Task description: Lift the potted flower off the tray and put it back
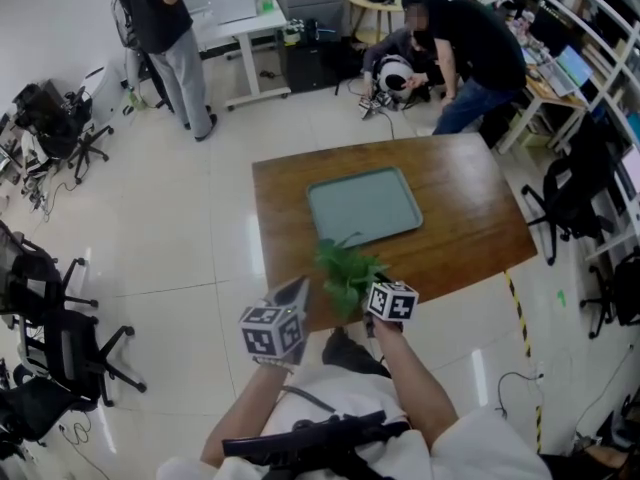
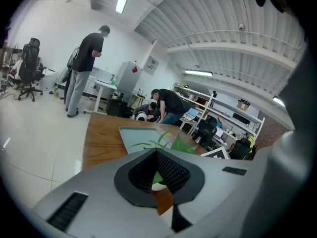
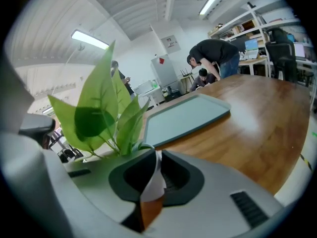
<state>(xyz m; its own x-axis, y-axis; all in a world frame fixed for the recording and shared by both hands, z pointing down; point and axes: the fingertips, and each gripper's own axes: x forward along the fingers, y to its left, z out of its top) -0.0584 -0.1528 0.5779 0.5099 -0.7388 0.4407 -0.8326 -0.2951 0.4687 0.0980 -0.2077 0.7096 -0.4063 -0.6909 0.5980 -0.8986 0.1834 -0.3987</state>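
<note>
Head view with both gripper views; places are given relative to the tray (image 1: 365, 206). The tray lies bare at the middle of the wooden counter (image 1: 470, 218). The potted flower (image 1: 347, 271) is off the tray, on its near side, by the counter edge closest to the person. The right tool (image 3: 153, 176) is clenched on the white wall of the pot, with the leaves rising just to its left. The left tool (image 2: 161, 175) waits on the same near side of the tray, beside the plant, with its jaws a little apart and nothing between them. Leaf, pot and counter show through the gap. Whether the pot rests on the counter or hangs just clear of it cannot be told.

Step in hand, as judged: the grasp that opens the return leg. The next move calls for a level lift that keeps the pot upright, a short carry away from the person to above the tray, and a release only once the base sits flat inside the rim.
</note>
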